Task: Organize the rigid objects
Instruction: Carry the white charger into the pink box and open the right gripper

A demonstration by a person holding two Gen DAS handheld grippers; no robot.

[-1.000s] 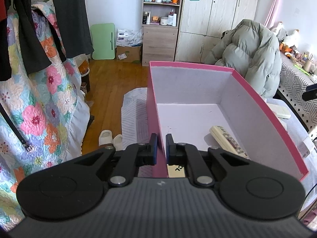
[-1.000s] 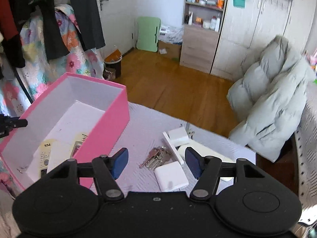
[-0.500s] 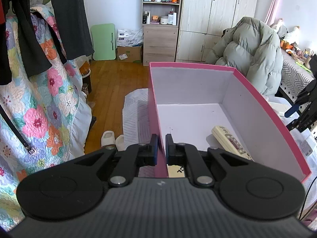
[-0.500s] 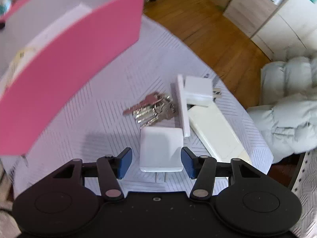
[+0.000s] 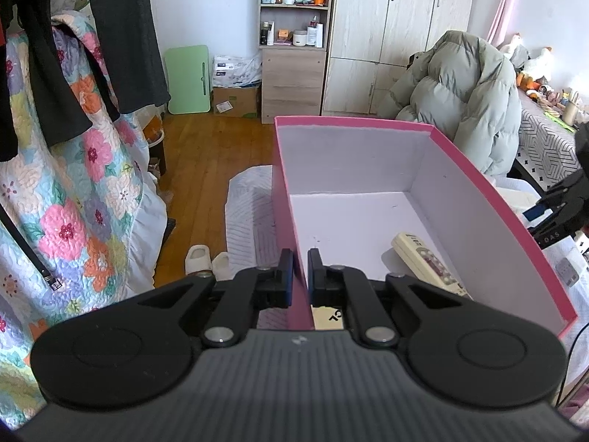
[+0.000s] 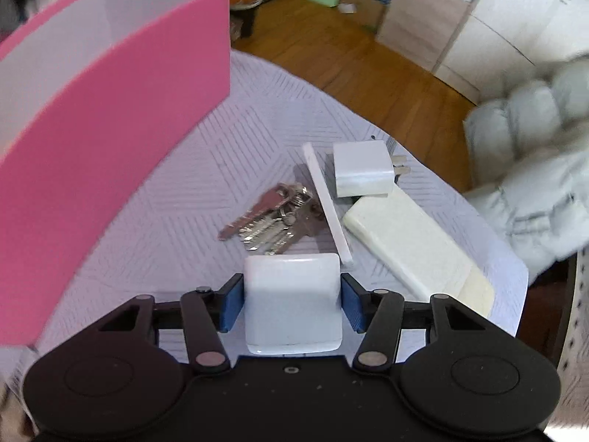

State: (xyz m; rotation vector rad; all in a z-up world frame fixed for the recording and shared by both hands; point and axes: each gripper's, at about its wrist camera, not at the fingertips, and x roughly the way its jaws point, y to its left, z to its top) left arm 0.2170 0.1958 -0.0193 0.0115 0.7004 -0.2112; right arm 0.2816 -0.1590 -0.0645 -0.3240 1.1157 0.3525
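Striped cloth (image 6: 176,213) covers the table where the right gripper (image 6: 292,304) has dropped since a second ago; its blue pads now flank the square white adapter (image 6: 292,302), touching or nearly so, I cannot tell which. The pink box (image 5: 478,191) stands alongside, the left gripper (image 5: 300,276) clenched on its near wall, a remote (image 5: 429,263) lying lengthwise inside. Beyond the adapter lie keys (image 6: 272,221), tips toward the box, a white stick (image 6: 327,199), a long power bank (image 6: 416,246) and a small plug (image 6: 362,173).
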